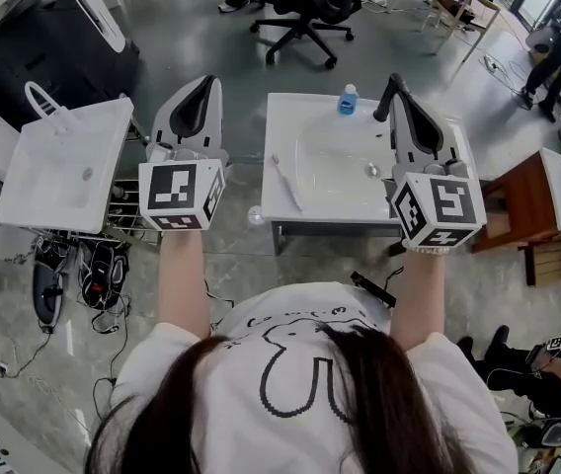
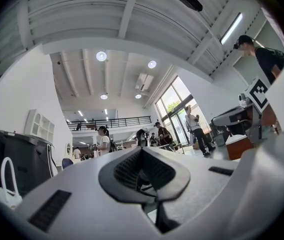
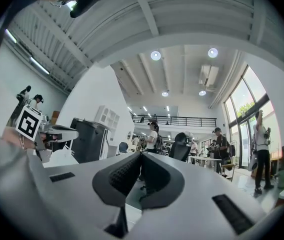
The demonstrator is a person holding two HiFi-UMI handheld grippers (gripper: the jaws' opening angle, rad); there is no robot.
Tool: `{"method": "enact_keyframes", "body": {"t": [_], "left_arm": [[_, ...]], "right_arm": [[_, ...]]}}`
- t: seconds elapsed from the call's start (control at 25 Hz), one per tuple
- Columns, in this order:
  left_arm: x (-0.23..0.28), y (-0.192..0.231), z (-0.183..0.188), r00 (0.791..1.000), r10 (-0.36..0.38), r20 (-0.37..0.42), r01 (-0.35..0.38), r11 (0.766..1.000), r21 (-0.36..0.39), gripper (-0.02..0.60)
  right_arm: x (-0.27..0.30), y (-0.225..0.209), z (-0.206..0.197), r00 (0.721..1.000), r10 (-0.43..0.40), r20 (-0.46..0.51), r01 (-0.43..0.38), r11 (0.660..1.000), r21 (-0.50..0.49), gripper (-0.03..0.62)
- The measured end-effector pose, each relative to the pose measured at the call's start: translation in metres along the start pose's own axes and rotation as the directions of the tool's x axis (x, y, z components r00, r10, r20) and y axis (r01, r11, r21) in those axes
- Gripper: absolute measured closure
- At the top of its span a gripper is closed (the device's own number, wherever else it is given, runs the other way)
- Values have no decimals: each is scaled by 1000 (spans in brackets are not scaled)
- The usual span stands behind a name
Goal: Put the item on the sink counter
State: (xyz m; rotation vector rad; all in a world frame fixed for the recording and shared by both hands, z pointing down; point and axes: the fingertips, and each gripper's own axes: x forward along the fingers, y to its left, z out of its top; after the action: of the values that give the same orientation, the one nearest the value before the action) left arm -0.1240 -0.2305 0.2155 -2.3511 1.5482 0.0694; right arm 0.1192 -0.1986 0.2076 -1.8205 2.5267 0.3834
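Both grippers are held up in front of the person. The left gripper (image 2: 142,150) has its jaws pressed together, pads meeting at the tip, nothing between them. The right gripper (image 3: 141,155) is the same: jaws pressed together, nothing pinched. Both gripper views look out across a hall with ceiling lights, a railing and distant people. The sink bench (image 1: 279,136) shows only in the head view.

The task item is most likely the slim white stick (image 1: 286,182). It looks like a toothbrush and lies flat on the bench's left strip, just beside the basin (image 1: 335,171). It is too small to make out a head or bristles. A blue bottle (image 1: 348,100) stands upright at the bench's back edge, label unreadable.

The right gripper's body covers the bench's right part, so whatever lies there is hidden. A dark bar (image 1: 383,105) sits by that gripper's tip; cannot tell whether it is a tap or part of the gripper. A small shiny round thing (image 1: 371,170) sits in the basin's right part, unclear what.

In the head view the left gripper sits over the gap between the bench and a second sink (image 1: 63,166) at the left, blocking part of the rack there. The person's hair and shirt hide the floor at the bottom. The office chair (image 1: 305,8) is cut off at the top edge. The wooden table (image 1: 518,200) is at the right.
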Motion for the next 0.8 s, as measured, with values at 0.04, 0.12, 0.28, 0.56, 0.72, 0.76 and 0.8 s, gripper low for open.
{"method": "enact_keyframes", "body": {"t": [0.04,0.12,0.28,0.56,0.72,0.76,0.8], "left_arm": [[-1,0,3,1000,1,6,-1,1000,4,574],[-2,0,7,1000,2,14,-2,1000,13,574],[-2,2,10,1000,3,20,-4,1000,16,574],[-9,4,13,1000,5,28,-6,1000,22,574],[-10,8,16,999,4,31,-5,1000,28,574],[-10,9,16,999,4,32,-5,1000,29,574],[-9,9,17,999,4,33,-5,1000,29,574]], "right_arm": [[-1,-1,4,1000,-2,9,2,1000,-5,565],[-4,-2,9,1000,-6,24,6,1000,-6,565],[-5,-3,16,999,-7,33,7,1000,-17,565],[-9,2,22,999,-1,46,3,999,-43,565],[-8,3,25,999,-4,45,6,998,-59,565],[-7,2,26,999,-5,45,8,998,-62,565],[-7,1,28,999,-6,46,9,998,-65,565]]}}
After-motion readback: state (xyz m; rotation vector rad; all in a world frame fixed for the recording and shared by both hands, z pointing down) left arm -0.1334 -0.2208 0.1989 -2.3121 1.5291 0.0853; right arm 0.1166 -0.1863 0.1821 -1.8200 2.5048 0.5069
